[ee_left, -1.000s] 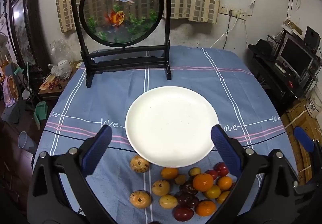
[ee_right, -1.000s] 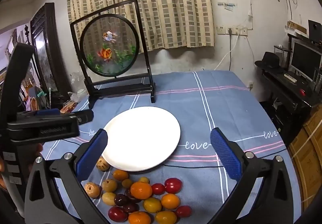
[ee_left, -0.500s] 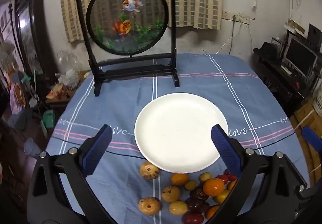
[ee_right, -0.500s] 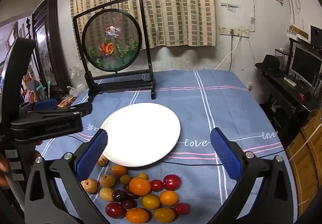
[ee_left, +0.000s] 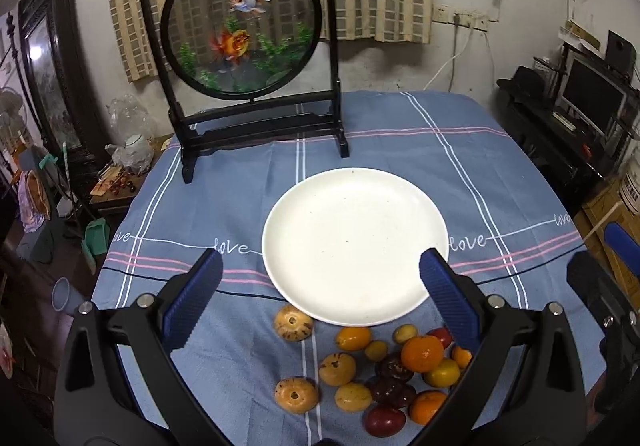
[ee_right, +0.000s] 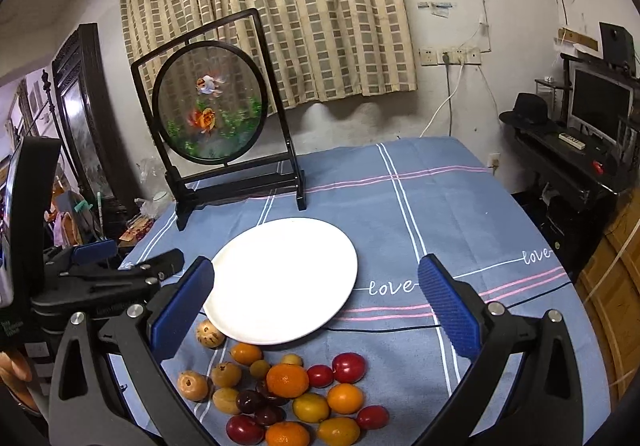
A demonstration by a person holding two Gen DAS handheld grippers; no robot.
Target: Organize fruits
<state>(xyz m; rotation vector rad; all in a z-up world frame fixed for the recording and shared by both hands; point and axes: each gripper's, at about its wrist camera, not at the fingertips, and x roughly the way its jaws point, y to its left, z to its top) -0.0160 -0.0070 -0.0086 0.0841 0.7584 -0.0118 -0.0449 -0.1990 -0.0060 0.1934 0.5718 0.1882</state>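
A white plate (ee_left: 356, 242) lies empty on the blue tablecloth; it also shows in the right wrist view (ee_right: 284, 278). A pile of small fruits lies just in front of it: an orange (ee_left: 422, 354) (ee_right: 287, 380), red fruits (ee_right: 349, 367), yellow ones (ee_right: 311, 407), dark plums (ee_left: 394, 368) and tan spotted fruits (ee_left: 293, 322). My left gripper (ee_left: 320, 298) is open and empty above the pile's left part. My right gripper (ee_right: 316, 310) is open and empty above the plate's near edge. The left gripper's body (ee_right: 104, 278) shows at the left of the right wrist view.
A black-framed round goldfish screen (ee_left: 244, 41) stands at the table's back left. A thin black cable (ee_right: 400, 330) crosses the cloth near the plate. A dark side table with a monitor (ee_left: 588, 101) is to the right. Clutter and a teapot (ee_left: 136, 149) sit off the left edge.
Both grippers have pulled back and tilted up slightly, so the plate and fruits sit lower and farther right in the left view. Nothing was grasped; the fruits have not moved.
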